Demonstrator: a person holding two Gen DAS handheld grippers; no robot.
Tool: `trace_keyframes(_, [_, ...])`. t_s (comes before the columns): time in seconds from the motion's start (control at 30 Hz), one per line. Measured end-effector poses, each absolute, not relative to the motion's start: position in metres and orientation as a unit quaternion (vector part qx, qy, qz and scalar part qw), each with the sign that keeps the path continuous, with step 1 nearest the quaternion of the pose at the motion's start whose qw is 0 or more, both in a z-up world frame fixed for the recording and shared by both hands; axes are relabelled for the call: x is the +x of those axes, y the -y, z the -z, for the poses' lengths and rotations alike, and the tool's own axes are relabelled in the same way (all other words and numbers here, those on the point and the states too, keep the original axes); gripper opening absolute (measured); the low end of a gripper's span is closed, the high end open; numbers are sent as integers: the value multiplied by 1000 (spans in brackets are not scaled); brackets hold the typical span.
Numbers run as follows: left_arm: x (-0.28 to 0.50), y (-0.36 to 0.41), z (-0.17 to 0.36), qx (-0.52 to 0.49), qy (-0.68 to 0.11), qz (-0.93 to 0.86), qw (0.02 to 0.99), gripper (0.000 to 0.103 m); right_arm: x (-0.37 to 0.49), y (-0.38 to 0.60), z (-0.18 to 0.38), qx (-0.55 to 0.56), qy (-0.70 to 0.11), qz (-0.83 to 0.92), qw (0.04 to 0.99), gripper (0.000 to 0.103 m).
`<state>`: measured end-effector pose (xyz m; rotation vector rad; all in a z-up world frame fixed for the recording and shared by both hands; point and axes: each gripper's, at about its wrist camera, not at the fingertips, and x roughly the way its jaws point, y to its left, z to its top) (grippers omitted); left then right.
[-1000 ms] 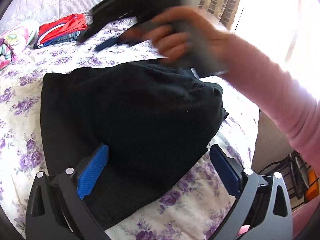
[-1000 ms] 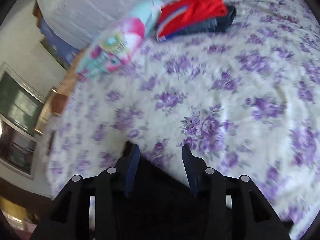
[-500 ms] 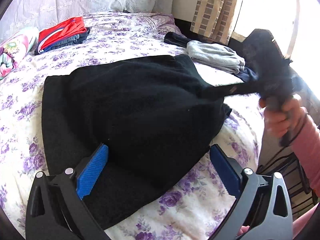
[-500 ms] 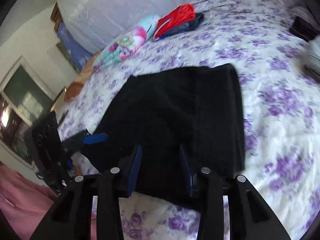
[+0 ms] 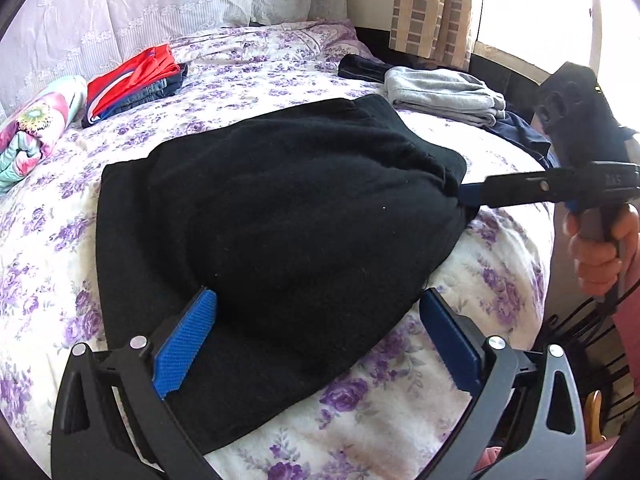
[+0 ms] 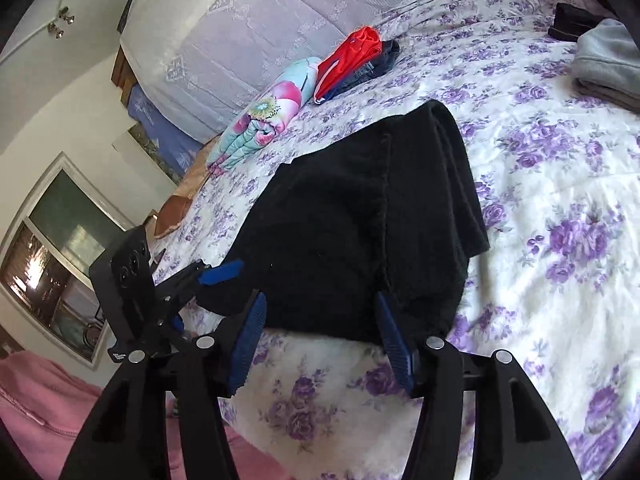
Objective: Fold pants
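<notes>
Now: black pants (image 5: 280,216) laid folded on floral bedspread (image 6: 560,184).
L gripper (image 5: 316,336) held wide open, nothing gripped; R gripper (image 6: 320,332) jaws opening at pants' edge, cloth not pinched.

the left gripper (image 5: 316,340) points down at a slant, its blue-padded fingers (image 5: 184,344) spread wide apart. the right gripper (image 6: 320,344) also tilts downward, its jaws opening, the two fingers (image 6: 246,340) parted with a clear gap between the pads. seen from the left wrist view, the right gripper reaches in level from the side, gripped at its handle by the person's right hand (image 5: 600,252), a pink sleeve (image 5: 628,344) below it.
</notes>
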<state>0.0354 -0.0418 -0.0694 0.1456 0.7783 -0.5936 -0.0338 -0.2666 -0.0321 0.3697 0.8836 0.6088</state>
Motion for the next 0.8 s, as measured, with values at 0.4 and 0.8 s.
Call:
trace_keyframes(0.4, [14, -3, 14, 23, -332, 245, 910, 98, -50, 260, -10, 138, -353, -322, 868, 63])
trace_keyframes(0.8, [43, -31, 83, -15, -447, 191, 873, 99, -21, 233, 32, 68, -408, -295, 861, 63])
